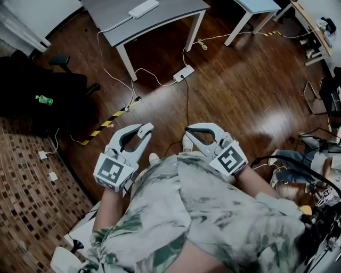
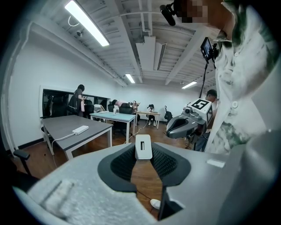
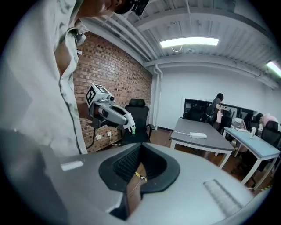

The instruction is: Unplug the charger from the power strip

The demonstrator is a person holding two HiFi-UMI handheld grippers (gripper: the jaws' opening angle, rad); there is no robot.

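A white power strip (image 1: 184, 73) lies on the wooden floor ahead, with a black cable (image 1: 186, 101) running from it toward me. I hold both grippers close in front of my body, far from that strip. My left gripper (image 1: 145, 129) (image 2: 143, 151) is shut on a small white charger block (image 2: 143, 146) (image 1: 149, 127), whose slot faces the camera. The right gripper (image 1: 187, 130) (image 3: 139, 147) has its tips together and nothing in it. Each gripper also shows in the other's view: the right gripper (image 2: 169, 130) and the left gripper (image 3: 131, 125).
A grey table (image 1: 160, 21) stands beyond the floor strip and bears a second white strip (image 1: 144, 8) (image 2: 80, 129) (image 3: 198, 135). A black office chair (image 1: 32, 85) with a green bottle (image 1: 44, 99) is at the left, with yellow-black floor tape (image 1: 104, 123) nearby. People sit at far desks.
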